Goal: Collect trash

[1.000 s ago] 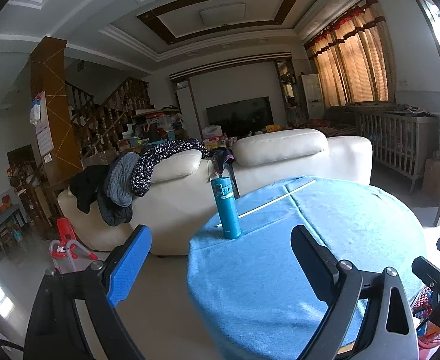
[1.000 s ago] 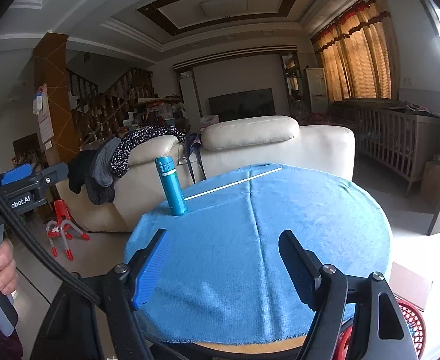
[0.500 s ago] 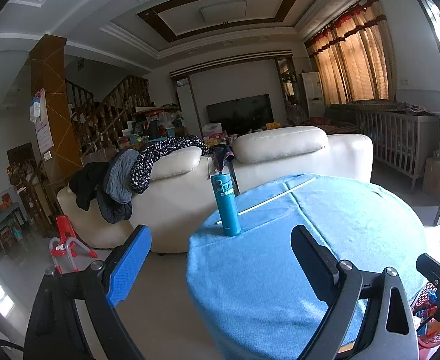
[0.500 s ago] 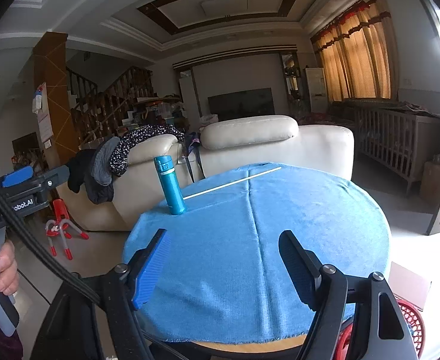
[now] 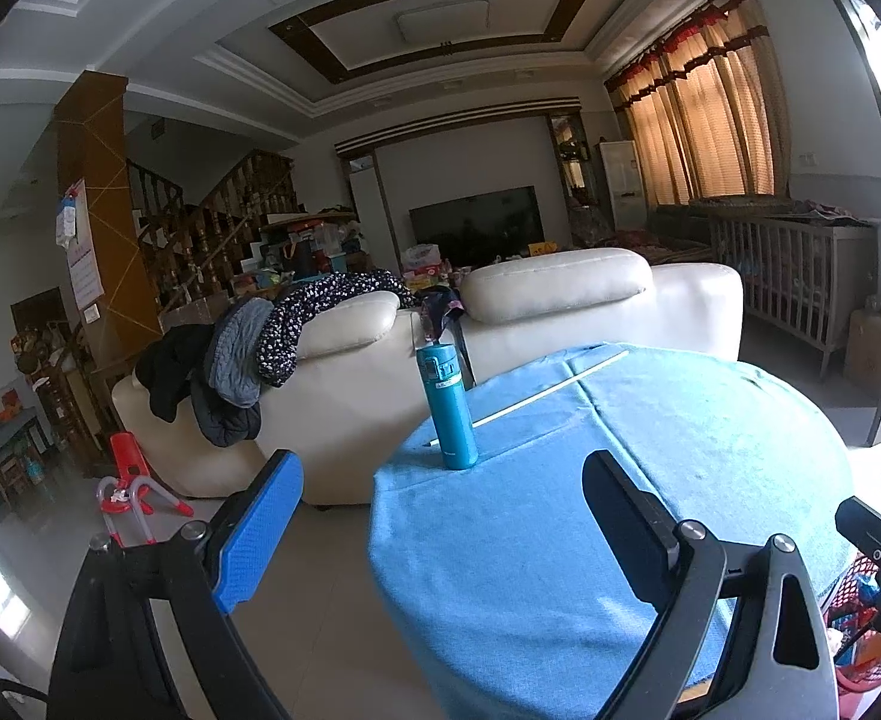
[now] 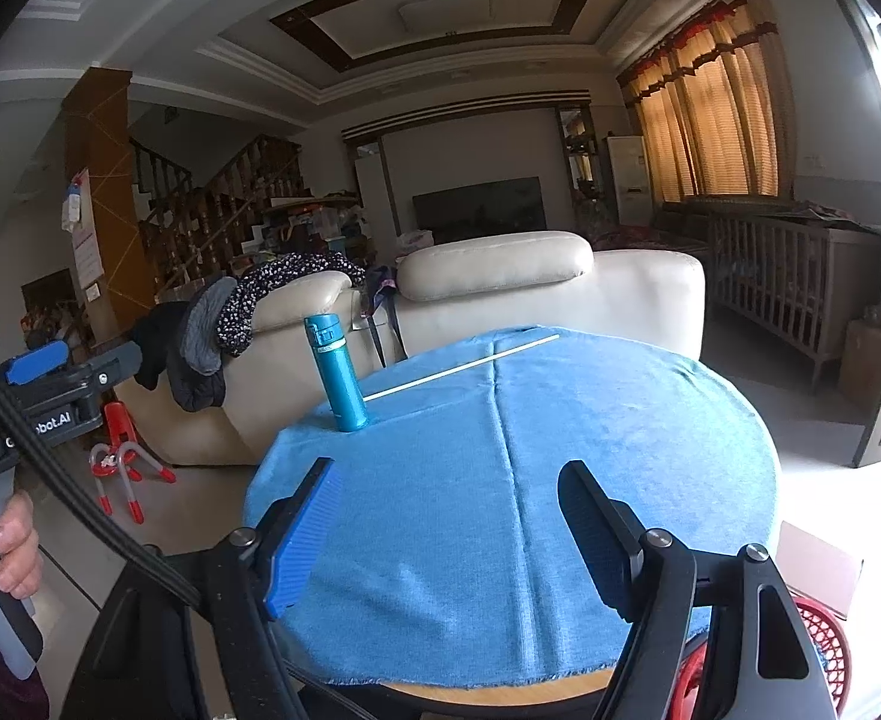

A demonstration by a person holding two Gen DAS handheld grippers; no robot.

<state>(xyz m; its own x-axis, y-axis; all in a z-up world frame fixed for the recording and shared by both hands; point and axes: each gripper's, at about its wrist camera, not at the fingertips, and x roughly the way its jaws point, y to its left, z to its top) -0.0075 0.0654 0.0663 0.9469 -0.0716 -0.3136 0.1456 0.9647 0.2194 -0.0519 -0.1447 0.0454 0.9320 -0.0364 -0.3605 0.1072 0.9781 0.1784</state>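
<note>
Only 1 teal bottle and 1 white stick top the table.

Matt, napped blue cloth covers the table; the teal bottle looks smooth, the sofa glossy leather

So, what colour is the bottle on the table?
Teal blue; the bottle shows best in the right wrist view.

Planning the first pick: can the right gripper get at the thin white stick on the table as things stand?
Probably yes. The right gripper is open and empty, and only bare blue cloth lies before the white stick; the teal bottle stands beside it.
</note>
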